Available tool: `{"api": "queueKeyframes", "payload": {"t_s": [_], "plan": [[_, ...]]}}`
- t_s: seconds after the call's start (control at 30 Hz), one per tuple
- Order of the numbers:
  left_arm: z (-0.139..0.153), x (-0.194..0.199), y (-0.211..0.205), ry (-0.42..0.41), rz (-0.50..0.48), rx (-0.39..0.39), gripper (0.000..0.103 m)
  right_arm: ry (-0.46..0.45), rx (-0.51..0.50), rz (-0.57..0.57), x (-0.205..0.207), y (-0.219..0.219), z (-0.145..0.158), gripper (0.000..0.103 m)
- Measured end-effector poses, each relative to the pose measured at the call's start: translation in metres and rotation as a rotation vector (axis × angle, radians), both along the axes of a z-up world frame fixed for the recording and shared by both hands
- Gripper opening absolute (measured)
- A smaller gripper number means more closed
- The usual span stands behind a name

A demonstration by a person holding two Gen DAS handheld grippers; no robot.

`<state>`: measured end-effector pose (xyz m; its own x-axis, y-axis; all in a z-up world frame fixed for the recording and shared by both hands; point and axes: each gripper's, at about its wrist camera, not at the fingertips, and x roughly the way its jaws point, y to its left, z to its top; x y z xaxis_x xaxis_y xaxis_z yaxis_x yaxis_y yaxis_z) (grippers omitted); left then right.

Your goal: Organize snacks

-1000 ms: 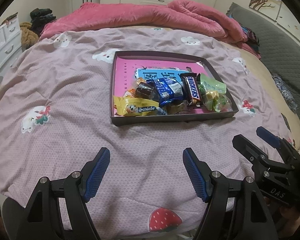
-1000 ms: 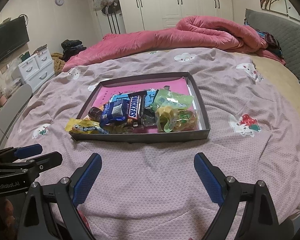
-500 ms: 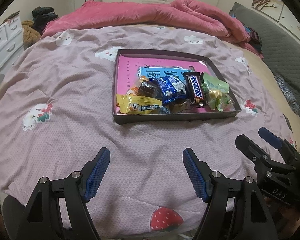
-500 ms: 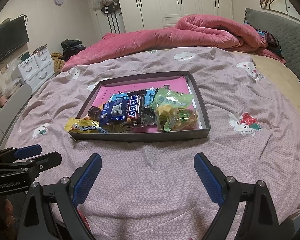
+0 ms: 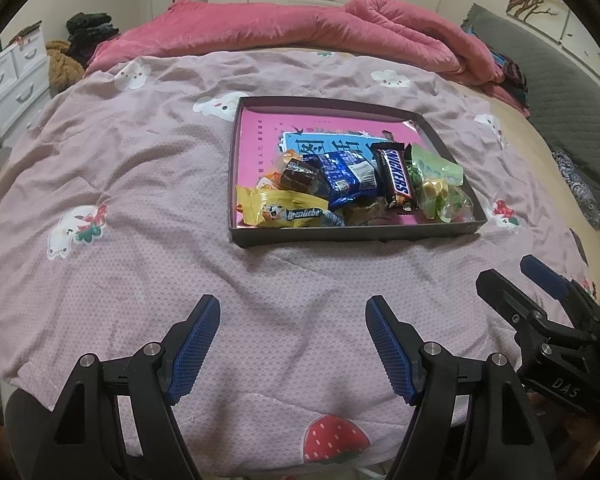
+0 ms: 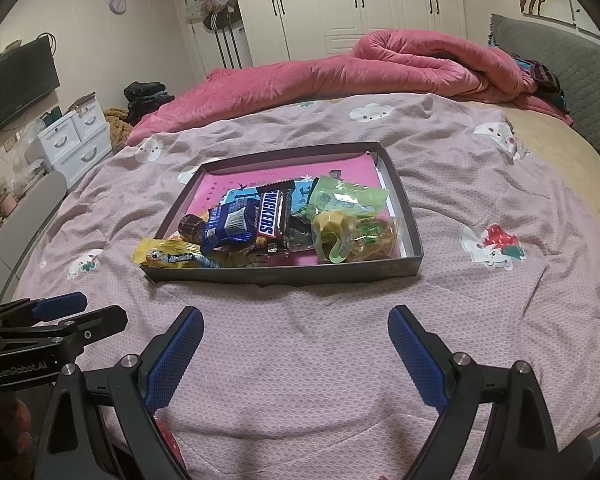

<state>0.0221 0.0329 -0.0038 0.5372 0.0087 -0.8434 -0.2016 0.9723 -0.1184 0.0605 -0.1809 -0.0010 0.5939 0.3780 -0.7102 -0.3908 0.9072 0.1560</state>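
A shallow dark box (image 5: 352, 234) (image 6: 284, 276) with a pink floor lies on the bed. Piled in its near half are a Snickers bar (image 5: 396, 178) (image 6: 274, 218), a blue packet (image 5: 344, 178) (image 6: 230, 222), a yellow packet (image 5: 284, 210) (image 6: 168, 256) that overhangs the near left corner, a brown sweet (image 5: 298, 176) and green and yellow bags (image 5: 438, 184) (image 6: 348, 220). My left gripper (image 5: 293, 340) is open over bare cover in front of the box, holding nothing. My right gripper (image 6: 296, 354) is open too, beside it, also short of the box.
The bed has a pink-grey cover (image 5: 140, 200) with cartoon prints. A rolled red quilt (image 6: 340, 76) lies along the far side. White drawers (image 6: 72, 140) stand at the left, a grey headboard (image 5: 572, 92) at the right, wardrobes (image 6: 360, 4) behind.
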Motion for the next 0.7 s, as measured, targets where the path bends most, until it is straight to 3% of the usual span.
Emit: {"api": "queueKeyframes", "payload": {"t_s": [0.3,0.5,0.7], "plan": [[0.004,0.001,0.000,-0.037,0.000,0.002,0.077,0.004,-0.009,-0.007,0.001,0.000,-0.002,0.094],[-0.001,0.009,0.007,-0.038,0.069,0.041,0.077,0.020,-0.023,-0.009,0.006,0.001,-0.008,0.094],[0.000,0.018,0.039,-0.141,0.130,0.049,0.080,0.042,-0.030,-0.042,0.027,-0.012,-0.017,0.094]]}}
